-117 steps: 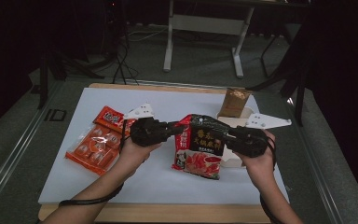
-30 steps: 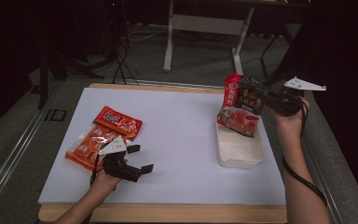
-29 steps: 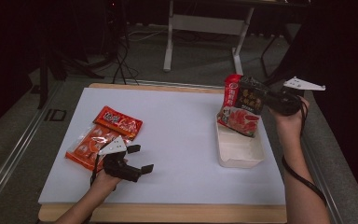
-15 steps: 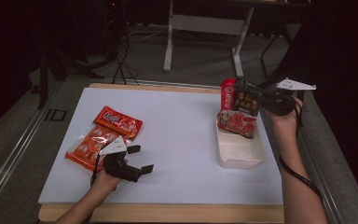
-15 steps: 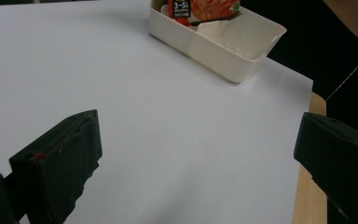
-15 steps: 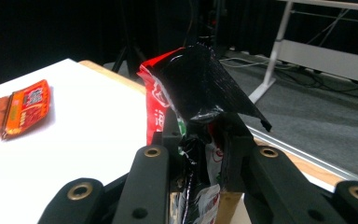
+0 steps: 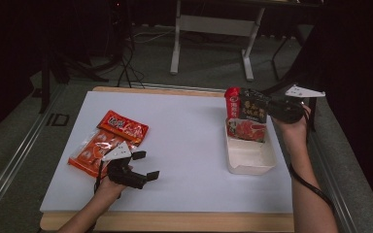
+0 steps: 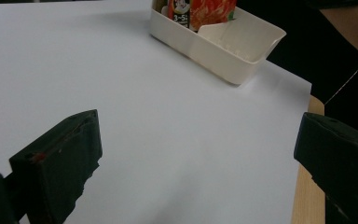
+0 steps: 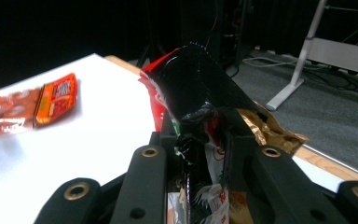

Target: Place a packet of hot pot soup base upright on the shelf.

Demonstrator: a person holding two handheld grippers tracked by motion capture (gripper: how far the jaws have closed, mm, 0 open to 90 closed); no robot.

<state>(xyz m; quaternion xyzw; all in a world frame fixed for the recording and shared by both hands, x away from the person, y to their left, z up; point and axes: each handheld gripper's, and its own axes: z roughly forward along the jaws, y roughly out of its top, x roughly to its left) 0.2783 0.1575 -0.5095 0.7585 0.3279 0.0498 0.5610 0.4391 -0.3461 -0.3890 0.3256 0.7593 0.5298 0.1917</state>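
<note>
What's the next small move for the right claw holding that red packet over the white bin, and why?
Probably lower it a little more, then let go. The right claw grips the red and black packet upright, its lower end already inside the far end of the white bin, but seemingly not yet settled on the bottom.

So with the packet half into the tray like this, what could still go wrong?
The red and black packet stands upright in the far end of the white tray, pinched near its top by the right gripper. Released now, it might tip over the rim. Pushing further down could crumple it or slide the light tray. The two orange packets lie close beside the open left gripper, which could nudge them.
</note>
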